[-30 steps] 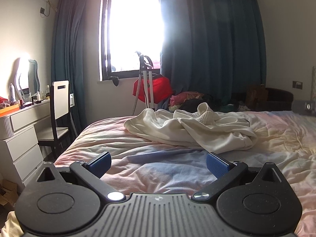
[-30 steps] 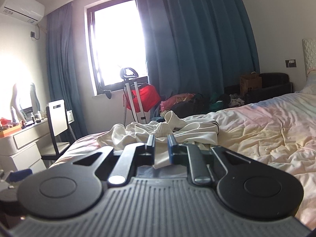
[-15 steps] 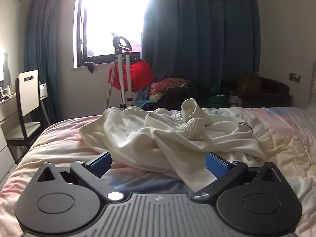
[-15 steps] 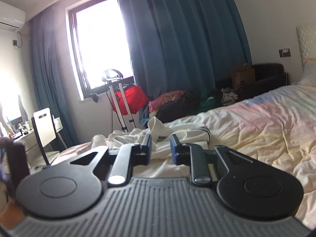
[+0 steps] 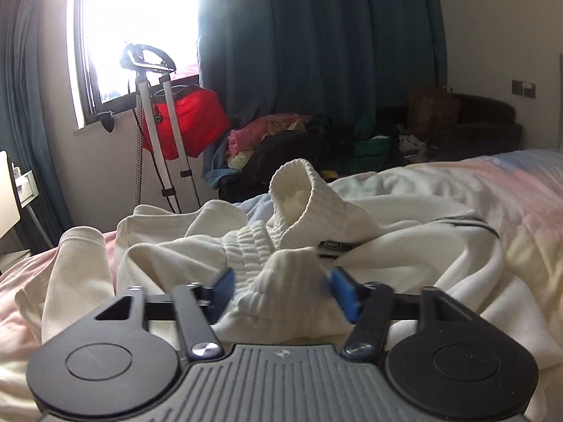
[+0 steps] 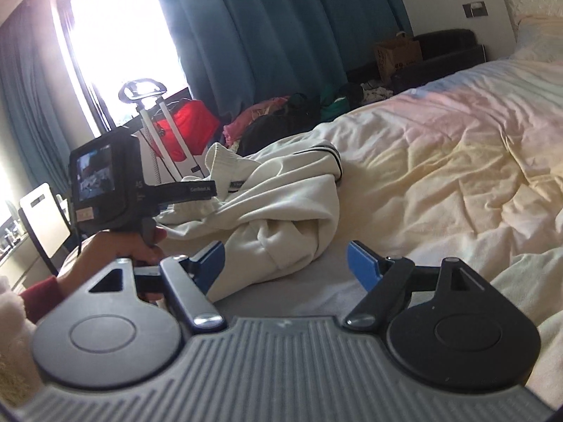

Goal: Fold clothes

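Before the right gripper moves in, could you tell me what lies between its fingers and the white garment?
In the right wrist view, only bare bed sheet separates the open right gripper from the white garment.

The garment [image 5: 387, 246] is bunching between the left gripper [image 5: 281, 281] pads, hiding their inner faces, and the folds there are blurring, so contact with the cloth is unclear. The label [image 5: 336, 245] just beyond is reading too small to make out. In the right wrist view, the right gripper [image 6: 285, 256] body is covering the garment's near edge and part of the person's hand [image 6: 116, 249], while the left edge is cutting off the sleeve [image 6: 38, 295]. The window [image 5: 137, 24] is glaring out, washing away everything outside.
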A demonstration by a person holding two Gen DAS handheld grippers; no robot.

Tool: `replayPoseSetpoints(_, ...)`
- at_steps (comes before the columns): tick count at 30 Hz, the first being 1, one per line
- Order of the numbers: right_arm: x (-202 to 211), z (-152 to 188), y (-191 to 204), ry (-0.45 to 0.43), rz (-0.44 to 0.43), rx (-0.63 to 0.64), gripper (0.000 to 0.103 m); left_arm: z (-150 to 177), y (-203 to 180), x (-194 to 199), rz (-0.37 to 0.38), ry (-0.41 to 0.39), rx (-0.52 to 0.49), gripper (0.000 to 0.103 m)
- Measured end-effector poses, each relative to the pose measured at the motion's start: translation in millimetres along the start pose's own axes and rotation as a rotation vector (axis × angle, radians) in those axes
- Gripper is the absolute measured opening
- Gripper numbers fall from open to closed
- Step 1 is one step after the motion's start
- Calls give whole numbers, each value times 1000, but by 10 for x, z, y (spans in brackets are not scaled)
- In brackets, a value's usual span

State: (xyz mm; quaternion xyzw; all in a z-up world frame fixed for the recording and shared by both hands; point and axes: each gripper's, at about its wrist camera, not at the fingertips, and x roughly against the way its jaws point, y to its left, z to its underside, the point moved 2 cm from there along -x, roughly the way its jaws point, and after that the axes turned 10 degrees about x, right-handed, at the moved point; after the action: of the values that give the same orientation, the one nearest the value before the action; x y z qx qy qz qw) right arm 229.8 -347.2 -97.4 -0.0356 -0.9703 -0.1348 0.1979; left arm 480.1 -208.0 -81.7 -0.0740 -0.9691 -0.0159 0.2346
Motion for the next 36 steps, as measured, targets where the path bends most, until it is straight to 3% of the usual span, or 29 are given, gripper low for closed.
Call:
replayPoseSetpoints(2,-25,6,-31,-4,13,-7,79,-31,22,69,14,5,2,25)
replayPoseSetpoints(3,-5,2,-31,-13,18,-5,79,-34,37,192,20,-10,-19,22)
replayPoseSetpoints(5,102,-15,-7,-42,16,10,79,-40,68,437,31,-38,-60,20)
replayPoseSetpoints(10,371,-58,54,-115,11,46,79,0,236,1333,57,-91,-46,18)
replayPoseSetpoints(17,749,-117,140,-216,4,98,79,590,351,3142,136,-158,-75,17)
replayPoseSetpoints(22,1125,-105,342,-204,-41,174,79,1219,601,4046,163,-106,-7,17)
replayPoseSetpoints(29,1372,61,613,-95,-90,256,77,1872,987,4146,128,67,1,17)
replayPoseSetpoints(33,1341,186,669,-34,-96,252,77,1882,1103,4242,145,99,21,24)
replayPoseSetpoints(36,1313,273,678,2,-98,233,77,1803,1190,4377,175,78,40,27)
